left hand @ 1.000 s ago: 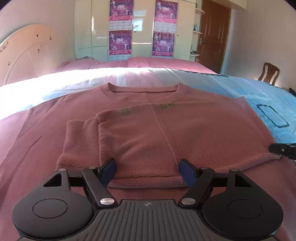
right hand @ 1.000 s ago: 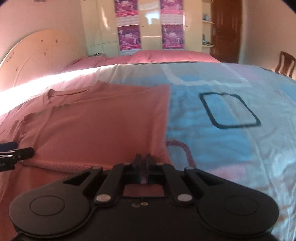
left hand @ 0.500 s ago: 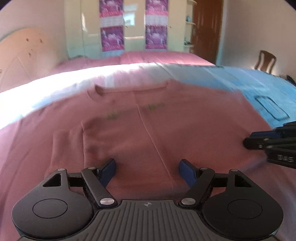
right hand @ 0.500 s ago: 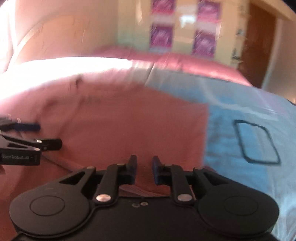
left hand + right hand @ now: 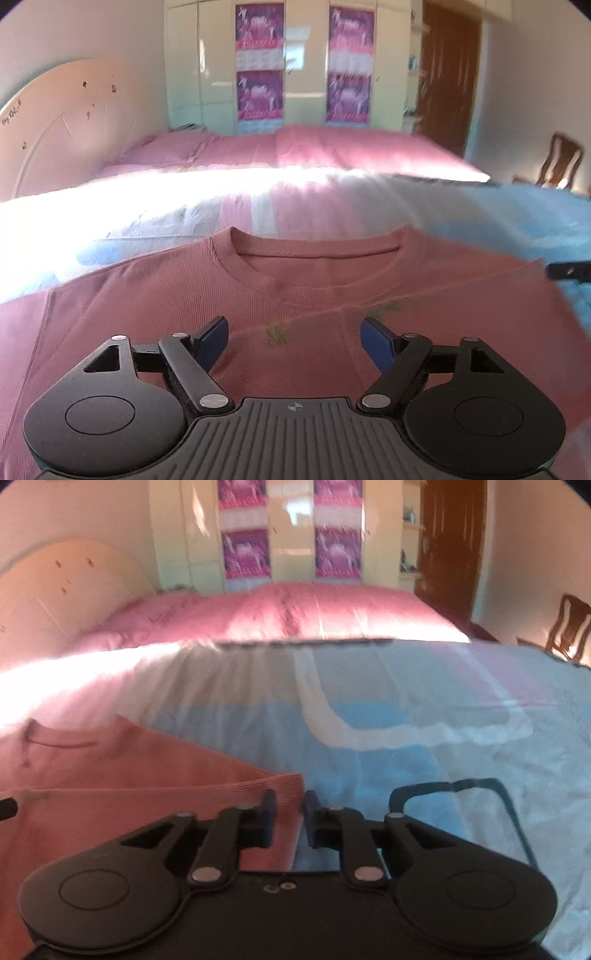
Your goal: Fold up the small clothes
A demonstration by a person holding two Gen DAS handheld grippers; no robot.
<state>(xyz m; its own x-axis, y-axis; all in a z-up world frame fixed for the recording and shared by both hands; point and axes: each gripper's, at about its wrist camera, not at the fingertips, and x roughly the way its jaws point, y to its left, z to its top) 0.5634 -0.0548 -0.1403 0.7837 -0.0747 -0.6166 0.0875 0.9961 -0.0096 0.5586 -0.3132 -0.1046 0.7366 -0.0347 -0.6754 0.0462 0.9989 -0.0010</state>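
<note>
While the pink sweater point(image 5: 295, 295) lies flat on the bed point(image 5: 406, 746), collar toward the far pillows, I judge the folding partly done: its lower half looks doubled up over the chest, edge near the small green print. At least one more fold seems left. My left gripper point(image 5: 293, 334) hovers over the folded edge, fingers wide, nothing between them. My right gripper point(image 5: 286, 818) sits at the garment's right corner, fingers narrow and closing, with the ribbed corner in the gap; I cannot tell if they pinch it. Beyond stand a wardrobe point(image 5: 295, 62) and chair point(image 5: 559, 160).
</note>
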